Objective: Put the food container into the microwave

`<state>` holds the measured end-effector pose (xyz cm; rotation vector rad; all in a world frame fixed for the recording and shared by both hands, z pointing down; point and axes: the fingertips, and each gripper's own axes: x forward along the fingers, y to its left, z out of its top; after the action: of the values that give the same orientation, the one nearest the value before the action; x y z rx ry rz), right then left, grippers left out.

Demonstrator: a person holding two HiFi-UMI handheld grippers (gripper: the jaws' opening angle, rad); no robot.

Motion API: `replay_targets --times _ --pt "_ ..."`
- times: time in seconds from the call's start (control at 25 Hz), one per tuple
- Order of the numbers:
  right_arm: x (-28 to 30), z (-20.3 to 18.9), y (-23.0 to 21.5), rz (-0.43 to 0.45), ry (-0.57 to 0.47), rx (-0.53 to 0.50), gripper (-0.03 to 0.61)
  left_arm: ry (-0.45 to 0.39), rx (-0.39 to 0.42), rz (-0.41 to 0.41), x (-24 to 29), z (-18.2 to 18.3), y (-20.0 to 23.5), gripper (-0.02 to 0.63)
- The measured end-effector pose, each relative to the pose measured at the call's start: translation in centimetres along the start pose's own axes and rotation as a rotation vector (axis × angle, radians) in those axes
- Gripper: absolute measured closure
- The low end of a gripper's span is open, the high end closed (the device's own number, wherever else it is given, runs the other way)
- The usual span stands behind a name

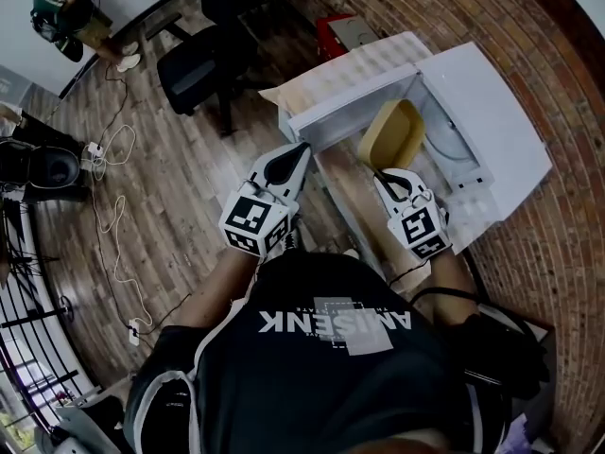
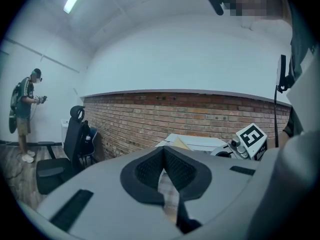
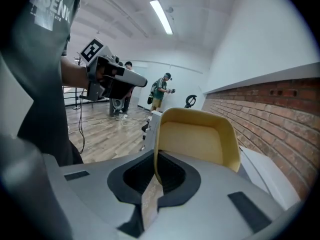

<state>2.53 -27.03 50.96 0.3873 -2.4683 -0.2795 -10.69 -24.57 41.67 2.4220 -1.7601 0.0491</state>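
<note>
A tan food container (image 1: 392, 132) hangs tilted on its side in front of the open cavity of the white microwave (image 1: 506, 135). My right gripper (image 1: 380, 175) is shut on the container's rim. In the right gripper view the container (image 3: 196, 140) rises from the jaws, with its left wall pinched at my right gripper (image 3: 156, 160). The microwave door (image 1: 350, 112) stands open to the left. My left gripper (image 1: 300, 149) is shut and holds nothing, its tip close by the door's edge. In the left gripper view the pads of my left gripper (image 2: 164, 153) meet, and the microwave (image 2: 200, 143) lies beyond.
A black office chair (image 1: 194, 69) stands on the wooden floor to the left of the microwave. White cables (image 1: 115, 211) trail over the floor. A brick wall (image 1: 539, 26) runs behind the microwave. A person (image 1: 59, 9) stands far off.
</note>
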Motion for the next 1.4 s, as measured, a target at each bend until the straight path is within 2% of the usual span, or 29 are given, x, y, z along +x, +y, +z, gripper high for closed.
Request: replay_targets --times 0.24,0.56,0.96,1.24,1.4 --pt "2.0 -3.7 0.9 0.059 0.108 -0.022 0.534 0.021 -0.003 -0.009 -0.2 -1.1 -0.9 0.603" --pt "3.8 -9.3 -2.3 0.049 0.237 0.001 0.532 0.032 -0.015 -0.011 1.1 -1.7 -1.7 0.603" --pt "5.1 -15.2 -7.5 -0.061 0.356 0.09 0.534 0.021 -0.026 0.015 1.8 -1.5 -1.5 0.603" --pt "5.9 -17.3 -11.6 -0.159 0.394 0.161 0.532 0.018 -0.015 0.013 2.1 -1.2 -1.4 0.603" --pt "6.4 -18.3 -14.0 -0.208 0.412 0.179 0.532 0.015 -0.011 0.04 2.2 -0.9 -0.7 0.603"
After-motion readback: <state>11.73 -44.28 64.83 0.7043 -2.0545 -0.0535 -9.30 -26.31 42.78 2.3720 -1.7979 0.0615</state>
